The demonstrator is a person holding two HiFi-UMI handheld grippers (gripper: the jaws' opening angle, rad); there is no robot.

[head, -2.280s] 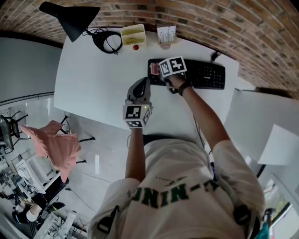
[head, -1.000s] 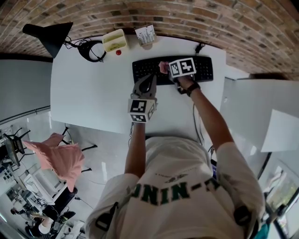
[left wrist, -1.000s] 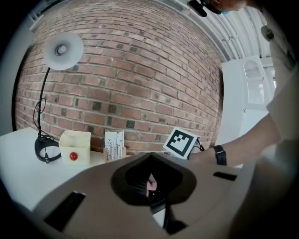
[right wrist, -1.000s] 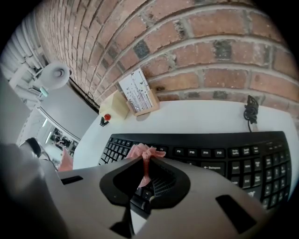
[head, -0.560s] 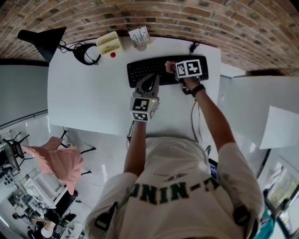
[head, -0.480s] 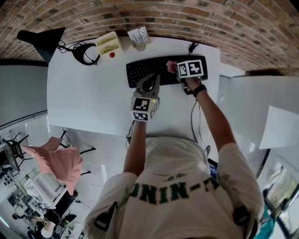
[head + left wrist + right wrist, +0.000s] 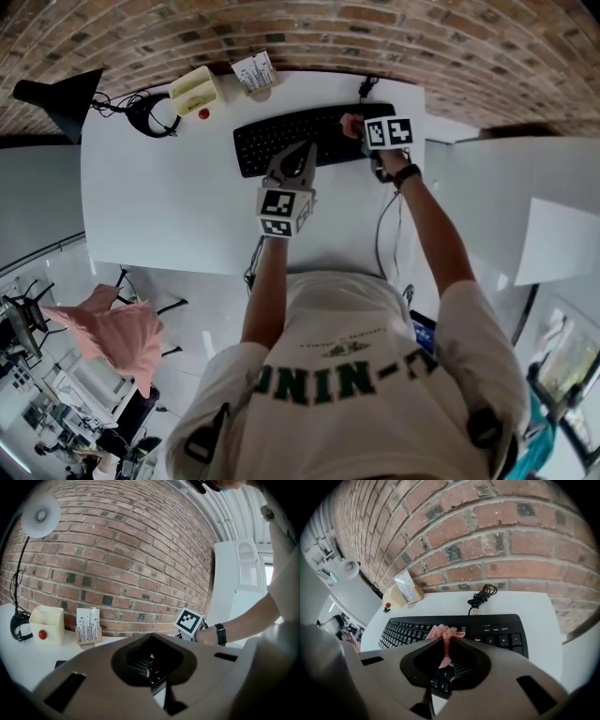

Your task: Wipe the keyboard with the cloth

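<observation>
The left gripper [image 7: 298, 157] is held closest to the person, its tip over the near edge of the keyboard [image 7: 281, 139], left of the middle. Whether it presses there cannot be told from the head view. Its fingers are closed together with nothing between them. Further out, the pink cloth [image 7: 449, 631] is pinched between the shut fingers of the right gripper [image 7: 443, 642] and rests on the keys right of the keyboard's middle. The keyboard lies along the far edge of the bench [image 7: 159, 187], toward its far right corner. The step in hand is judged to be a wiping stroke. It is best done with the bunched cloth laid low on the key tops and drawn along the rows with light pressure, so that keys are swept rather than pushed down. The closed left gripper could be set against the near edge so that the keyboard is not shoved toward the coiled cable [image 7: 483, 595] behind it. The pinch itself, with the cloth's frill beyond the fingertips, is shown only by the right gripper view; in the head view it is mostly covered by the marker cube. The spacing of both grippers along the keyboard is shown only by the head view. The left fingers' closure is read only in the left gripper view, where the brick wall [image 7: 117, 564] is seen beyond.
</observation>
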